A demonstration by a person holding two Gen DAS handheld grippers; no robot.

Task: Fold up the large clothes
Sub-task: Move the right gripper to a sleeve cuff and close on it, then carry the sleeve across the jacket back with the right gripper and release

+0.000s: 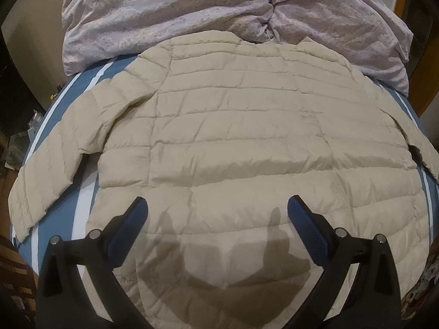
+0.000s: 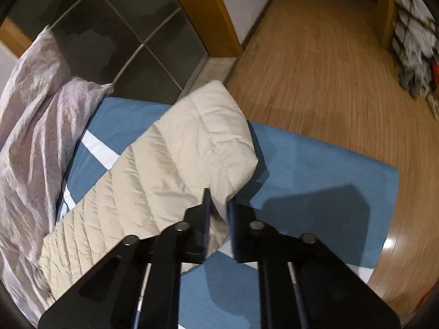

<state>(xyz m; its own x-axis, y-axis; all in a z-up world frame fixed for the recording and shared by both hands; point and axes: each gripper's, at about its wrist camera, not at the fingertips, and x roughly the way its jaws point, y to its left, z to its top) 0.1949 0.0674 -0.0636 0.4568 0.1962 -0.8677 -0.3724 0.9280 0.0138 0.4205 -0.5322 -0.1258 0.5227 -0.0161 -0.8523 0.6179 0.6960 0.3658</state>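
- Beige quilted jacket (image 1: 219, 142) lies spread flat on the blue striped bed sheet (image 1: 82, 87), near a crumpled lilac duvet (image 1: 192, 8) at the far end.
- Left tongs (image 1: 218, 205) hover wide apart over the jacket's hem, gripping nothing.
- Right tongs (image 2: 218, 205) are pinched tight on the jacket's sleeve (image 2: 192, 148) end.

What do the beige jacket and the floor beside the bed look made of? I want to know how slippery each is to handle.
The beige jacket looks like thin synthetic shell over padding, probably down or fibrefill: stitched horizontal channels puff up, with a faint sheen. The floor looks like wood or wood-look laminate: narrow planks with grain and a glossy reflection near the edge.
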